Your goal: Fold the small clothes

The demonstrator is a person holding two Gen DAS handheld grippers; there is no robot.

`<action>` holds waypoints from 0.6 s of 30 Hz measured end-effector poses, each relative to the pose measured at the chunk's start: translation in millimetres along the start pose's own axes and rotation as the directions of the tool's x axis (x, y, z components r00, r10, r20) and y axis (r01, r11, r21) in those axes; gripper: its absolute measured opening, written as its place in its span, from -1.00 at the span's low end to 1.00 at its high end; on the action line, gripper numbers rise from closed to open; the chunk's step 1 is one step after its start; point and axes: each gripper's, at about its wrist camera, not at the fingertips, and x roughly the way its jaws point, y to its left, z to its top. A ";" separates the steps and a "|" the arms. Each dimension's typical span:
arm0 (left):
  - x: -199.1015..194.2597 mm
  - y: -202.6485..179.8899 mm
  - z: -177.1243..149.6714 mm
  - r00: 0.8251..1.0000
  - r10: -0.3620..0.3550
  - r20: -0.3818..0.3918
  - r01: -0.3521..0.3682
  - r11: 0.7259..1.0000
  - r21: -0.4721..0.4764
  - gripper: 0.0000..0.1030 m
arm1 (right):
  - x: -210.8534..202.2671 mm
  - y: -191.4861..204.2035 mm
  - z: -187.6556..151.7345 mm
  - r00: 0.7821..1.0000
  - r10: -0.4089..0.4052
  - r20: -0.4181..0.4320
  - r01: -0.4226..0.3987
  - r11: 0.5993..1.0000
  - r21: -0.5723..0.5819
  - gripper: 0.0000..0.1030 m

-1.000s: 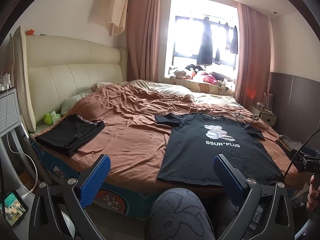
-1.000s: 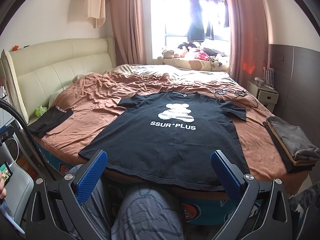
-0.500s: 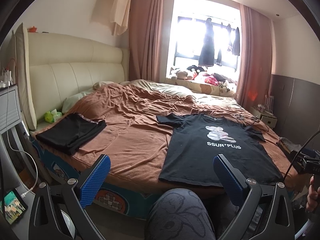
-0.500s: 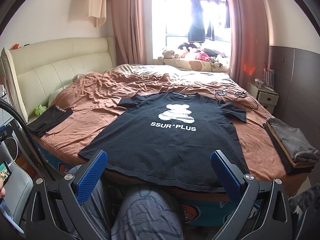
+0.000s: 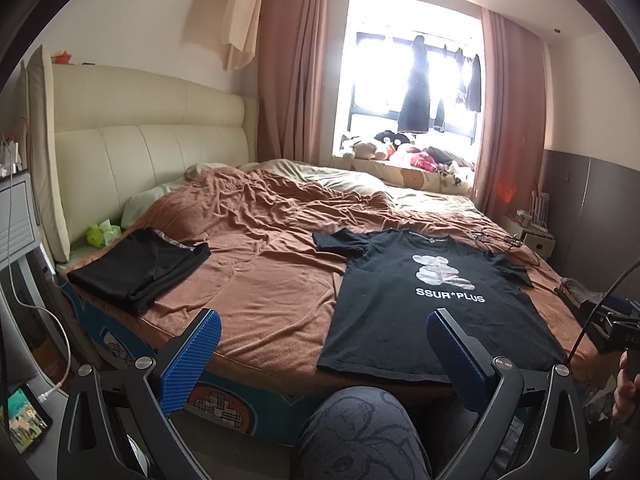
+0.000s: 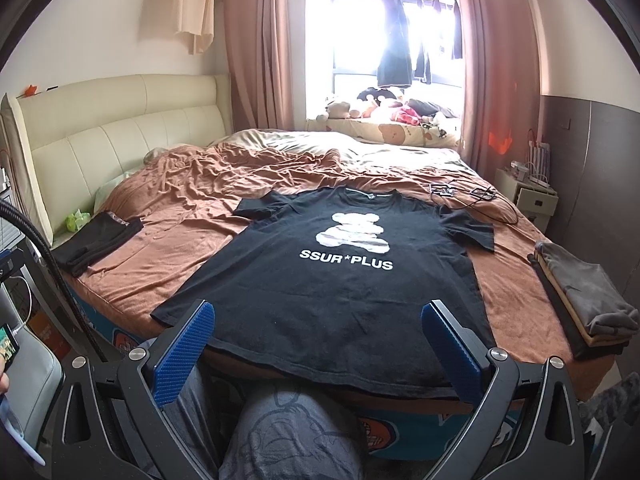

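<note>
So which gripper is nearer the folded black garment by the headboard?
Left. The left gripper faces the bed's headboard-side half, where the folded black garment lies; the right gripper is centred on the black T-shirt, farther off.

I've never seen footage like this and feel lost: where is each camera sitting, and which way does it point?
Left wrist: sits on the left tool, open, facing the bed from its foot, left of the black T-shirt; the person's knee shows.
Right wrist: sits on the right tool, open, squarely facing the T-shirt; the knee shows.
Shared: bed, T-shirt, folded black garment, window.
</note>
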 end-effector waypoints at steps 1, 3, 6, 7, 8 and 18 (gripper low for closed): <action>2.4 0.4 1.2 1.000 -0.001 -0.002 0.001 1.000 -0.005 1.00 | 1.9 -0.8 1.2 1.000 -0.001 0.003 0.001 1.000 0.002 1.00; 7.5 0.5 3.5 1.000 -0.004 -0.006 0.004 1.000 -0.014 1.00 | 6.9 -1.6 2.7 1.000 -0.001 0.001 0.001 1.000 0.007 1.00; 15.9 -0.9 7.6 1.000 -0.002 -0.016 0.002 1.000 -0.011 1.00 | 16.5 -2.7 6.8 1.000 0.003 -0.004 -0.003 1.000 0.010 1.00; 18.9 -1.5 9.1 1.000 -0.002 -0.019 0.002 1.000 -0.010 1.00 | 19.7 -3.0 7.7 1.000 0.002 -0.006 -0.002 1.000 0.008 1.00; 22.1 -2.2 10.7 1.000 -0.003 -0.023 0.003 1.000 -0.010 1.00 | 24.0 -3.7 9.1 1.000 0.002 -0.012 -0.002 1.000 0.008 1.00; 58.2 -2.0 21.3 0.999 -0.005 -0.054 0.003 0.999 -0.033 1.00 | 58.5 -12.9 26.9 0.999 0.019 -0.042 -0.018 1.000 0.025 1.00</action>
